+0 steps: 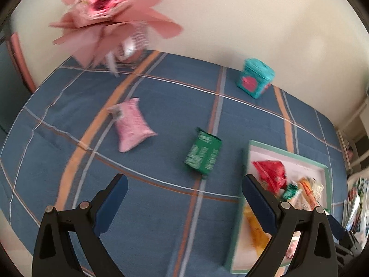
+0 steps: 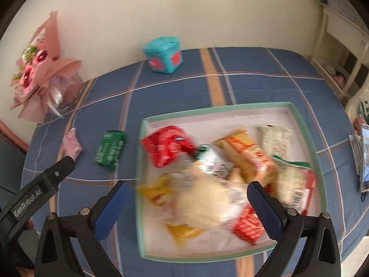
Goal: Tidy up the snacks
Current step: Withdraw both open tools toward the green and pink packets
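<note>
- Table w/ blue plaid cloth (image 1: 150, 196). Shallow green-rimmed tray (image 2: 140, 166) on its right part, already piled w/ snack packs: red pack (image 2: 167, 149), orange pack (image 2: 249, 154), pale crinkly bag (image 2: 207, 205) on top, others under (labels too blurred to read).
- Two snacks not yet in the tray: green packet (image 1: 203, 153) lying flat just left of the tray, pink pouch (image 1: 132, 124) further left, well apart from it.
- Left gripper (image 1: 184, 198): jaws wide, nothing between them, hovering above the cloth, aimed roughly toward the green packet. Not touching anything.
- Right gripper (image 2: 188, 207): jaws wide too, empty, hanging over the tray's near-left part. The pale bag shows between the fingers but looks loose below them, not pinched.
- Teal tin (image 1: 254, 77) at the far edge by the wall, pink bouquet (image 1: 110, 11) far-left corner. Neither looks like part of the job (my guess).
- Judgement: most of the sorting is done; green packet prob. next for the left side.
- Risks: packet lies flat on soft cloth, so tips could snag the fabric or slide the packet instead of pinching it. Tray heap is high; another drop may push the pale bag over the rim. Both grippers near the tray's left edge, so they could knock each other.
</note>
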